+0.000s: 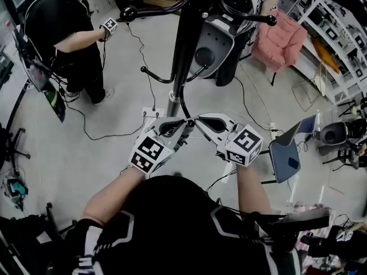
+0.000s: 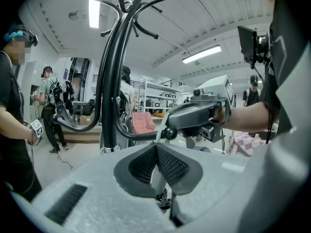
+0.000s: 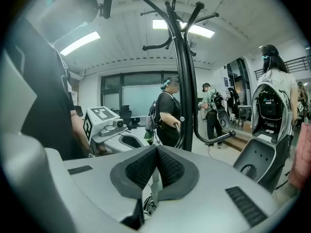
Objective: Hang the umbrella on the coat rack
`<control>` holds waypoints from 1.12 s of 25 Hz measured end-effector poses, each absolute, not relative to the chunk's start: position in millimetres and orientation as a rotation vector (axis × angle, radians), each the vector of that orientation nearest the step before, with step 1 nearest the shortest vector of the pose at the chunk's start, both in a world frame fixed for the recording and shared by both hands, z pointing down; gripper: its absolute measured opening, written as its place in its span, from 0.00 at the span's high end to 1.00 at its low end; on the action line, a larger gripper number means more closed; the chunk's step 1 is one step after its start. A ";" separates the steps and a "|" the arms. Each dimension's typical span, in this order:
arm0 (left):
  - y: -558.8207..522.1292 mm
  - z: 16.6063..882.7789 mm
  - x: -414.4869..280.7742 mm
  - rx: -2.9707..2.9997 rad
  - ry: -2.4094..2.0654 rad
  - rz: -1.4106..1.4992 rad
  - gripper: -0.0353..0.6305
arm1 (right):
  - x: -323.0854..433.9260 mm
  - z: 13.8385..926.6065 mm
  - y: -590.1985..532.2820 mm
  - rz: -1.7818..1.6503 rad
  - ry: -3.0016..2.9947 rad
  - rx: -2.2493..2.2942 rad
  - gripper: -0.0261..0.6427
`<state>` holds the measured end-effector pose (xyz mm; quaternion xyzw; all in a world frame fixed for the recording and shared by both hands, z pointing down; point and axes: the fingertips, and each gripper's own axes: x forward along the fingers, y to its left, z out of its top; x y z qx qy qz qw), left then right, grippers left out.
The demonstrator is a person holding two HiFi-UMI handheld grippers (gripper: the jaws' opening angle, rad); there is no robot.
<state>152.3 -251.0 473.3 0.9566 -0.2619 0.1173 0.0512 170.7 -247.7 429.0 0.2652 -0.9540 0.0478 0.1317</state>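
Head view: left hand-held gripper [image 1: 182, 126] and right hand-held gripper [image 1: 202, 121], both clamped on a thin pale strap [image 2: 158, 136], meet beside a low rack [image 1: 184, 39] hook [image 2: 168, 133]; the strap seems not yet looped on, and the umbrella body is unseen.

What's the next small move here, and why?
Probably lift both grippers slightly and slip the strap over the knobbed hook. The left gripper and right gripper jaws both look shut on that thin pale strap, tip to tip right beside the hook's end.

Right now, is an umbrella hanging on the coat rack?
No, the coat rack stands bare in the right gripper view, with nothing hanging on it.
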 end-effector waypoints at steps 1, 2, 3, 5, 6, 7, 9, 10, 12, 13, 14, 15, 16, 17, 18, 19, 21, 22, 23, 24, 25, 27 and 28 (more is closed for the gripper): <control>-252.1 474.1 151.8 2.905 -0.805 0.357 0.93 | 170.5 430.0 -250.0 0.139 -2.770 0.765 0.95; -252.3 474.8 151.3 2.904 -0.810 0.361 0.93 | 170.6 431.1 -251.8 0.144 -2.776 0.760 0.95; -252.0 475.8 150.3 2.906 -0.813 0.369 0.93 | 170.1 432.5 -253.2 0.156 -2.785 0.756 0.95; -251.8 478.9 146.6 2.906 -0.823 0.385 0.93 | 167.4 436.1 -256.2 0.197 -2.811 0.755 0.95; -253.4 480.8 144.7 2.901 -0.835 0.391 0.93 | 165.8 437.9 -258.8 0.217 -2.824 0.754 0.95; -256.3 482.9 143.9 2.893 -0.851 0.398 0.93 | 164.7 439.7 -262.3 0.230 -2.833 0.750 0.95; -263.1 488.0 144.9 2.872 -0.876 0.409 0.93 | 164.6 444.2 -270.4 0.241 -2.835 0.742 0.95; -265.5 490.5 145.4 2.861 -0.882 0.412 0.93 | 165.1 446.9 -273.9 0.250 -2.834 0.740 0.95; -267.9 493.8 145.0 2.845 -0.889 0.418 0.93 | 166.1 451.7 -278.3 0.274 -2.837 0.736 0.95; -269.1 494.9 144.8 2.843 -0.895 0.424 0.93 | 166.9 453.5 -280.0 0.281 -2.839 0.732 0.95; -270.9 496.0 144.9 2.841 -0.903 0.431 0.93 | 167.7 455.2 -282.1 0.282 -2.839 0.728 0.95; -273.2 497.5 144.8 2.838 -0.912 0.437 0.93 | 168.4 457.1 -284.7 0.279 -2.837 0.724 0.95; -275.6 499.1 144.4 2.833 -0.921 0.441 0.93 | 168.4 459.4 -287.7 0.276 -2.835 0.722 0.95; -278.0 500.8 143.2 2.824 -0.932 0.444 0.93 | 167.6 461.6 -290.8 0.274 -2.835 0.721 0.95; -280.3 502.2 141.4 2.814 -0.943 0.446 0.93 | 165.9 463.4 -294.0 0.275 -2.837 0.719 0.95; -282.8 503.2 139.0 2.804 -0.955 0.446 0.93 | 163.8 464.7 -297.0 0.278 -2.840 0.717 0.95; -287.0 504.4 135.3 2.792 -0.978 0.447 0.93 | 160.3 465.9 -301.7 0.281 -2.846 0.716 0.95; -288.5 504.9 134.6 2.791 -0.985 0.450 0.93 | 159.4 466.3 -303.3 0.282 -2.847 0.717 0.95; -290.0 505.6 134.4 2.789 -0.988 0.451 0.93 | 159.1 466.9 -304.7 0.284 -2.849 0.718 0.95; -291.6 506.2 134.1 2.784 -0.990 0.448 0.93 | 159.0 467.4 -306.2 0.284 -2.850 0.719 0.95; -293.4 506.8 133.6 2.775 -0.993 0.440 0.93 | 158.9 468.0 -307.8 0.283 -2.851 0.721 0.95; -296.2 508.3 133.5 2.756 -1.001 0.424 0.93 | 159.0 469.4 -310.5 0.275 -2.850 0.728 0.95; -296.7 509.0 134.4 2.754 -1.004 0.421 0.93 | 159.2 469.9 -311.7 0.267 -2.849 0.733 0.95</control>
